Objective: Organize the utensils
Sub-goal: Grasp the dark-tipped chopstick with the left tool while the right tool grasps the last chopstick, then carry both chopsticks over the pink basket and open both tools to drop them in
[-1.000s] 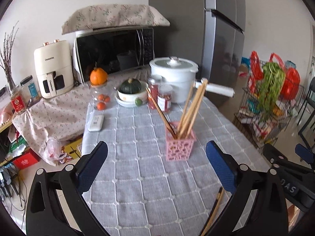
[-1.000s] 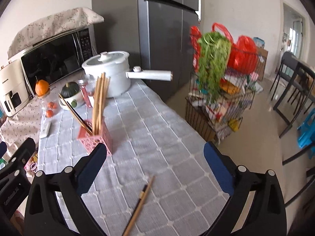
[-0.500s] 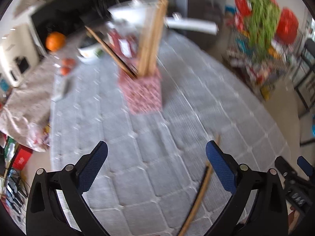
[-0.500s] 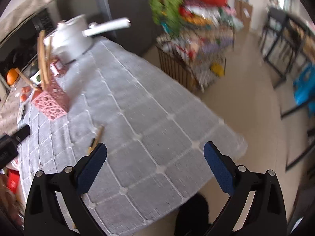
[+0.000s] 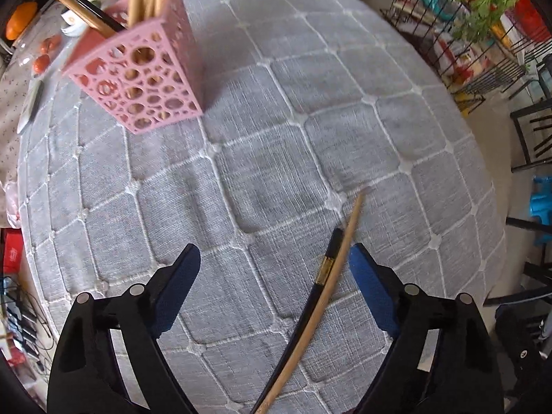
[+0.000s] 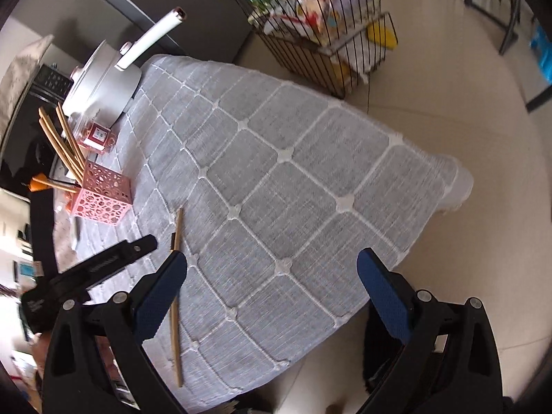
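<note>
Two chopsticks lay loose on the grey quilted tablecloth [image 5: 276, 158], which covered the whole table. The pink perforated holder [image 5: 145, 79] stood well apart, already stocked with upright chopsticks, presumably the destination. Left gripper [image 5: 274, 276] pointed steeply down over the pair, jaws just narrowing yet wide, nothing pinched; the wooden chopstick [image 5: 331, 279] and black chopstick [image 5: 324, 276] sat just inside its right pad, likely lined up for pickup. Right gripper [image 6: 272, 283] gaped empty near the cloth's edge.
</note>
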Demonstrator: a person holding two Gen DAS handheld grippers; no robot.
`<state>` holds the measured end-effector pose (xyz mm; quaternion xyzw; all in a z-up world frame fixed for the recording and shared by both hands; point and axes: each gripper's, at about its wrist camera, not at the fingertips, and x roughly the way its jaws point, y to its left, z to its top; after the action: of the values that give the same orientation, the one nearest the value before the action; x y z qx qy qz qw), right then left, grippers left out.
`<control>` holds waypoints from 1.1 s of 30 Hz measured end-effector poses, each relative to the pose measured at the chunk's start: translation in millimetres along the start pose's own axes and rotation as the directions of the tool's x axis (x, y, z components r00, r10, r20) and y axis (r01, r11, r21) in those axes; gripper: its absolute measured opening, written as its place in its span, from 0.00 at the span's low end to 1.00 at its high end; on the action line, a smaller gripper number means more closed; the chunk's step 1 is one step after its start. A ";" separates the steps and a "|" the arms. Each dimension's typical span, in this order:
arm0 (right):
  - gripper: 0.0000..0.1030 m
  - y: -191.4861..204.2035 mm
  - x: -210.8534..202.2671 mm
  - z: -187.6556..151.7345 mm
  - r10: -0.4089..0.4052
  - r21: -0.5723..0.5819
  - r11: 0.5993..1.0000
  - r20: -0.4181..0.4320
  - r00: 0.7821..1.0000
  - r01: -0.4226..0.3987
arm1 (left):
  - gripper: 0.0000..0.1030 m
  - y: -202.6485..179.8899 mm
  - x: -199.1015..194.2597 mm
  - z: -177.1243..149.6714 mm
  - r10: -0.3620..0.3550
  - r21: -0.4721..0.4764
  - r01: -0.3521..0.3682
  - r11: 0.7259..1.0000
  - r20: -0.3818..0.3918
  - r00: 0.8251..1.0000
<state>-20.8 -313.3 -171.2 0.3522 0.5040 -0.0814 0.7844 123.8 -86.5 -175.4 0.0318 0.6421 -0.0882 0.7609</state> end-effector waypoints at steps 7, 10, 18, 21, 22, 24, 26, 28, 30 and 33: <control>0.93 -0.9 -0.3 0.5 0.031 0.017 0.999 -0.020 0.999 -0.031 | 0.54 -10.3 16.4 1.0 0.009 0.028 -0.008 1.000 -0.061 0.998; 0.93 -3.5 -0.5 2.9 0.024 0.026 0.999 -0.016 1.000 -0.023 | 0.54 -14.2 19.8 0.7 0.009 0.043 -0.006 0.999 -0.072 0.997; 0.93 2.8 4.0 4.6 -0.007 0.018 1.000 -0.009 1.000 0.007 | 0.13 -23.2 20.6 -5.8 0.034 0.123 -0.031 0.992 -0.019 0.999; 0.93 17.6 11.4 7.1 -0.009 -0.012 1.000 -0.026 1.000 0.009 | 0.06 -0.5 13.2 -12.4 0.010 0.101 -0.012 0.995 0.017 1.000; 0.93 25.2 13.9 8.3 -0.005 -0.026 1.000 -0.032 0.999 0.004 | 0.06 11.7 7.9 -14.8 -0.002 0.085 -0.002 0.996 0.047 0.999; 0.93 42.9 19.2 9.5 0.001 -0.063 0.998 -0.041 0.999 -0.003 | 0.06 35.4 -7.4 -20.7 -0.027 0.059 0.021 0.998 0.100 0.995; 0.93 62.8 27.0 8.0 -0.004 -0.109 0.994 -0.057 0.998 -0.003 | 0.06 53.3 -24.6 -26.5 -0.039 0.044 0.033 0.999 0.144 0.989; 0.90 88.6 42.9 6.0 -0.018 -0.161 0.987 -0.095 0.995 0.003 | 0.06 72.4 -49.5 -39.1 -0.046 0.032 0.040 0.999 0.215 0.976; 0.83 109.2 59.9 4.0 -0.038 -0.194 0.981 -0.135 0.990 0.011 | 0.06 90.3 -77.8 -48.1 -0.048 0.019 0.044 0.999 0.288 0.956; 0.51 132.3 88.6 -0.2 -0.105 -0.243 0.968 -0.197 0.975 0.056 | 0.06 108.2 -117.1 -57.1 -0.031 0.002 0.033 0.999 0.388 0.921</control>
<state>85.4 -195.3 -184.1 0.2422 0.6036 -0.0154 0.7595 68.5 40.0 -77.2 0.0016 0.4793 -0.1037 0.8715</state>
